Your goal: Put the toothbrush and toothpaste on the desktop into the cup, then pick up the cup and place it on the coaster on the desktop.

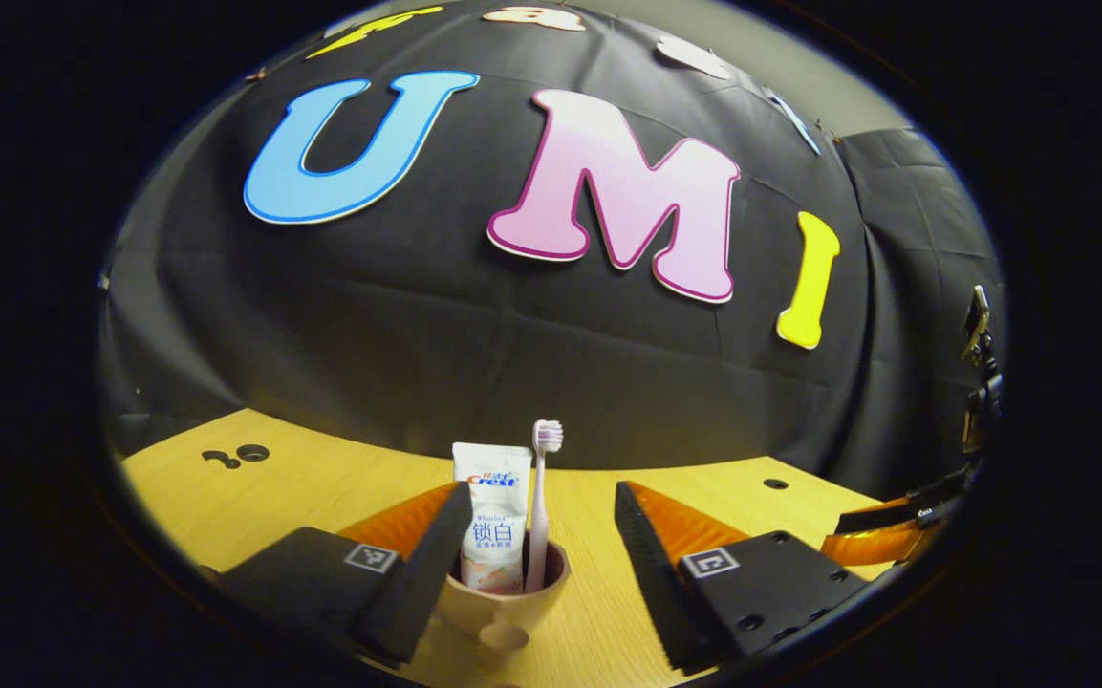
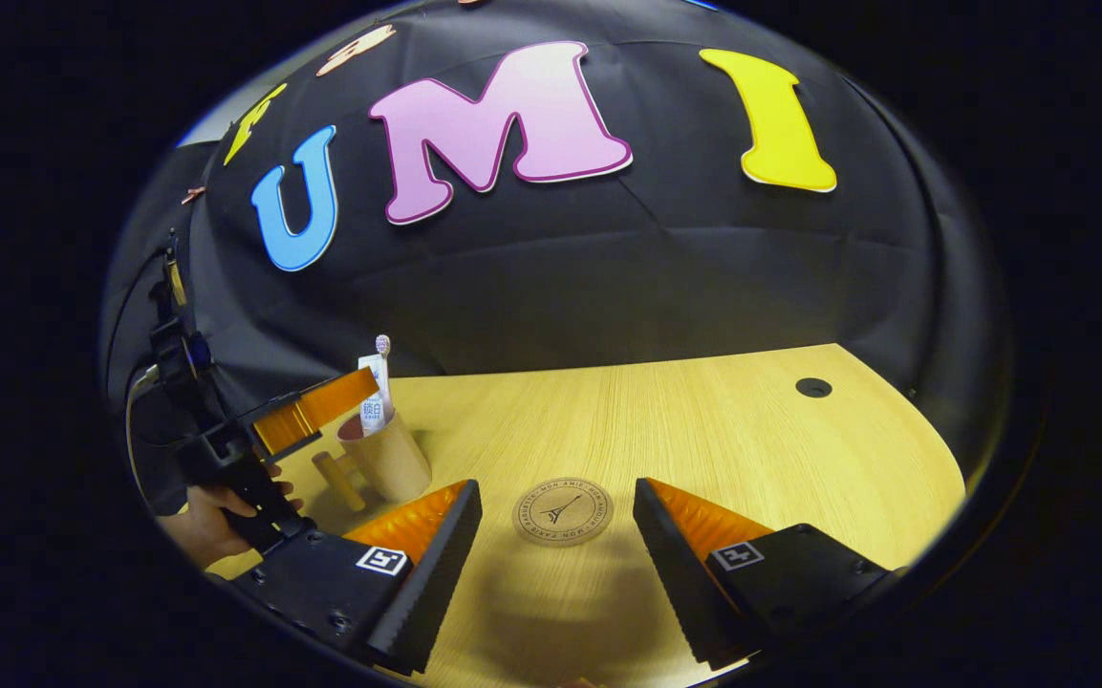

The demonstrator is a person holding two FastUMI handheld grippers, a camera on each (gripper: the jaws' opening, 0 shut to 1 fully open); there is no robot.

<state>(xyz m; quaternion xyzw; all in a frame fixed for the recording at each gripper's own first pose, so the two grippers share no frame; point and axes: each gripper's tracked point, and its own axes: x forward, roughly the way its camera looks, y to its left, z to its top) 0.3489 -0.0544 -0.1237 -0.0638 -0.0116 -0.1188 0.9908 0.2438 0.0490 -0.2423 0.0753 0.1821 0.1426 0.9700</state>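
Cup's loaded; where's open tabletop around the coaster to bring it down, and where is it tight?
Bare table surrounds the coaster: behind it toward the black cloth and the round hole, and between it and the cup. Crowded only at the cup, with toothpaste and toothbrush inside and the left gripper at it, jaws open. Right gripper straddles the coaster.

Beige cup [image 1: 503, 597], white toothpaste [image 1: 491, 516], pink toothbrush [image 1: 541, 506], tan printed coaster [image 2: 562, 511], light woodgrain desktop [image 2: 703, 430]
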